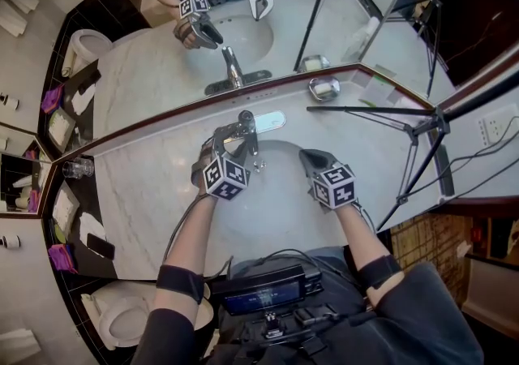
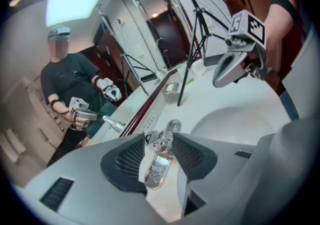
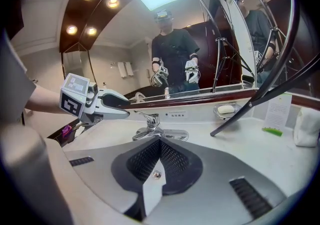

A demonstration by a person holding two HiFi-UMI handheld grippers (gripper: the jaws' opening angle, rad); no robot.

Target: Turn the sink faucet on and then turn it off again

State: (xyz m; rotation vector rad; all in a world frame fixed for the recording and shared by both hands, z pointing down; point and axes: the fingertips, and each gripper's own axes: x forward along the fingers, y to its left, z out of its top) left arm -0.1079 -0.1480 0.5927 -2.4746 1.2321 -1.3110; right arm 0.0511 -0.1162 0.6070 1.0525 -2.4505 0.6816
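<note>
The chrome faucet (image 1: 246,130) stands at the back of the white basin (image 1: 276,193), lever up (image 2: 171,130). My left gripper (image 1: 220,147) is at the faucet's left side. In the left gripper view its jaws (image 2: 159,140) stand apart, and the faucet shows in the gap with neither pad pressing on it. The right gripper view shows that gripper (image 3: 112,100) just left of the faucet (image 3: 149,129). My right gripper (image 1: 309,160) hovers over the basin's right half, shut and holding nothing (image 3: 159,155). No water stream is visible.
A mirror runs along the back of the marble counter (image 1: 154,193). A soap dish (image 1: 323,88) sits behind the faucet to the right. A black tripod (image 1: 409,124) leans over the counter's right side. A glass (image 1: 79,167) stands far left. A toilet (image 1: 122,319) is below left.
</note>
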